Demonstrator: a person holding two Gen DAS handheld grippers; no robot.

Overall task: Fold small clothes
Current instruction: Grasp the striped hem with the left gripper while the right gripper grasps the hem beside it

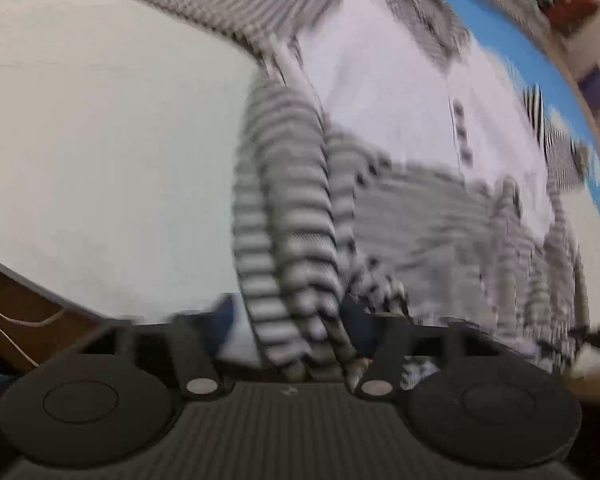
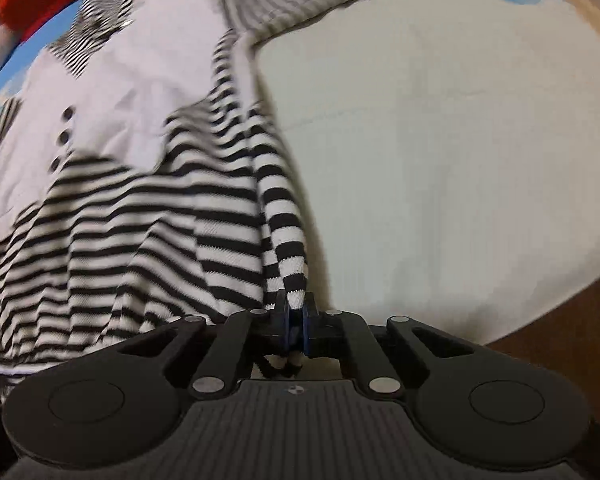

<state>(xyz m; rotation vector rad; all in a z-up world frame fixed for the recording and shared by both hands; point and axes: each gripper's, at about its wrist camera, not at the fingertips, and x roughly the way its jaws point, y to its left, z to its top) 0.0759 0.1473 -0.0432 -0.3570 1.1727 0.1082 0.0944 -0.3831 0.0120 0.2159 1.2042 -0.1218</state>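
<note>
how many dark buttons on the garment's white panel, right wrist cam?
3 buttons, in a short line down the left of the white panel: top, middle, bottom, just above the stripes. More could be hidden in folds.

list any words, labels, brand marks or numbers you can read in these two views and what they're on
No readable text in either view.
Left gripper: a tiny pale mark on its ribbed body, too blurred to read.
Right gripper: a small round emblem on its body, too small to read.
Striped garment: stripes and buttons only, no print.
</note>
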